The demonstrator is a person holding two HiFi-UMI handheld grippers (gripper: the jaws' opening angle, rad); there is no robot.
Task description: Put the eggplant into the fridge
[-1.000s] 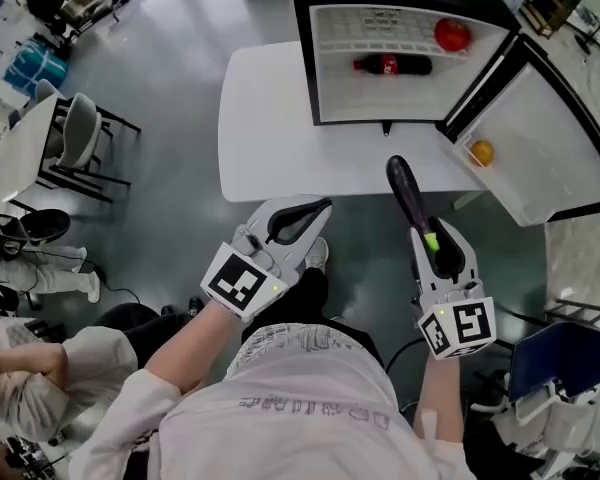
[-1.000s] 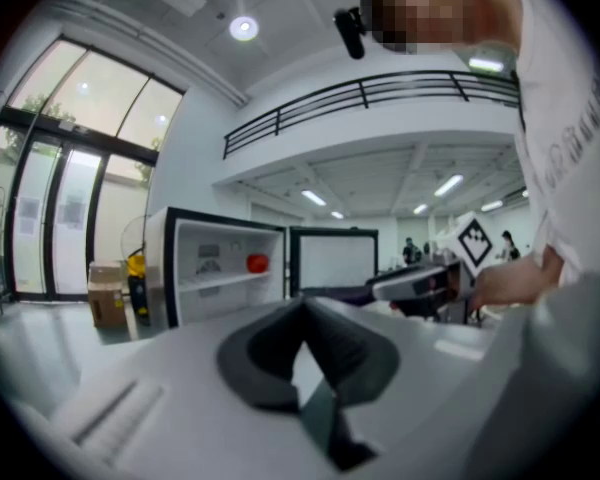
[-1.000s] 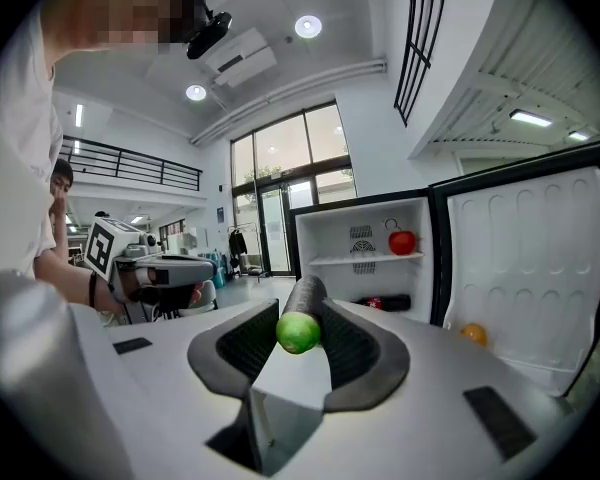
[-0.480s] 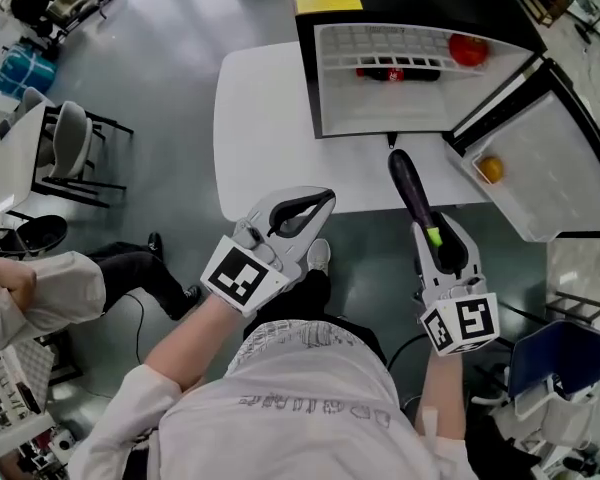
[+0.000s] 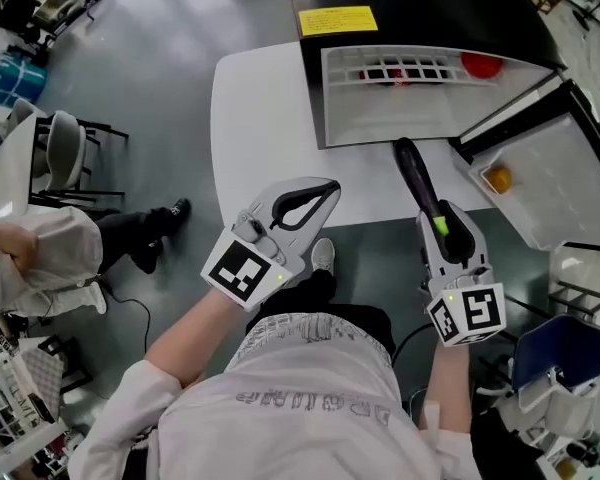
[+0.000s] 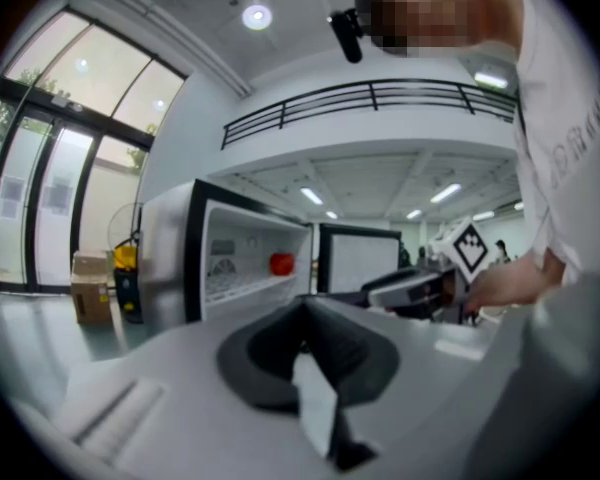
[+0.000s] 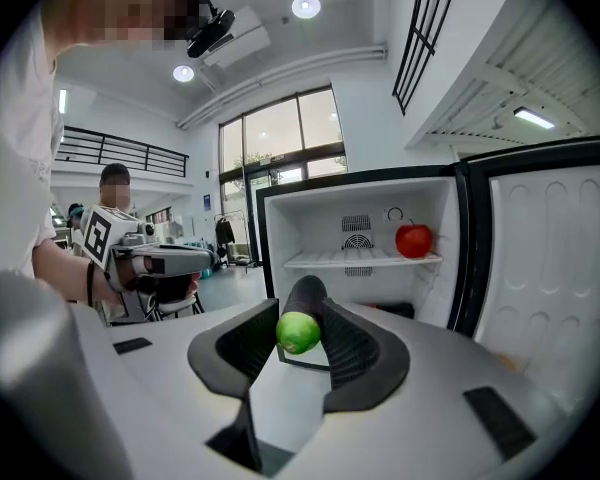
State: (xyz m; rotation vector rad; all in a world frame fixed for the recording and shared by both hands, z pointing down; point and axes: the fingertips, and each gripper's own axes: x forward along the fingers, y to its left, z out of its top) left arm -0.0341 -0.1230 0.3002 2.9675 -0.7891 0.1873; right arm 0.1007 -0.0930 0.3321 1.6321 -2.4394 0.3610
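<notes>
Now both grippers stand nearer the open fridge (image 5: 380, 118) than a second ago. Right gripper (image 5: 448, 236): jaws clamped on the green stem end of the eggplant (image 5: 417, 178). Its dark body points ahead, and its tip reaches the fridge's front edge near the door-side corner; earlier it stopped short of that edge. Left gripper (image 5: 328, 188): jaws together, nothing between them. A red fruit (image 5: 480, 65) sits at the shelf's right end.
</notes>
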